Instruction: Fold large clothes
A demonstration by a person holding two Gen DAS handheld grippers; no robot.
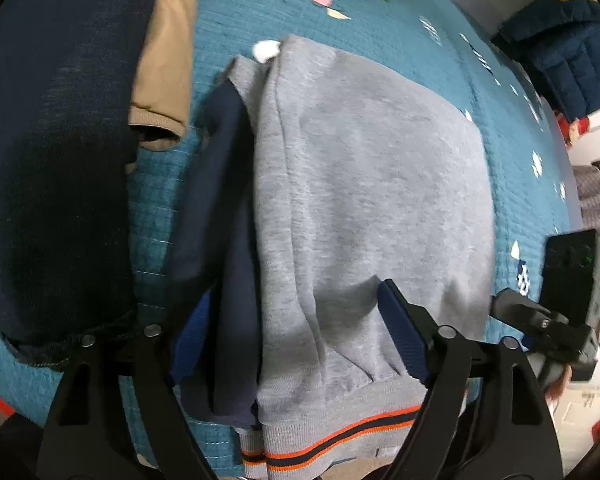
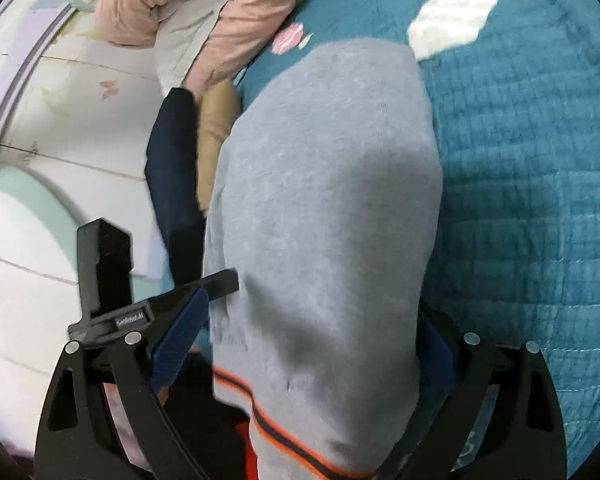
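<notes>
Striped hem (image 1: 332,440) of grey sweatshirt (image 1: 372,184) sits nearest, lying on the teal bedspread (image 1: 512,152) between both grippers. Left gripper (image 1: 295,332) spread wide over it, gripping nothing. Right gripper (image 2: 312,328) likewise spread; its right pad mostly hidden. Fabric looks soft, floppy, fairly thick; ribbed hem corners look the best hold. Sleeves tucked, unseen.

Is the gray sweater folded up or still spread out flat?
Folded. The gray sweater lies as a compact block on the teal bedspread, a navy sleeve tucked beside it, striped hem nearest.

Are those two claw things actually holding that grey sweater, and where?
Neither visibly pinches it. Both grippers, left and right, stand open astride the grey sweater near its striped hem.
</notes>
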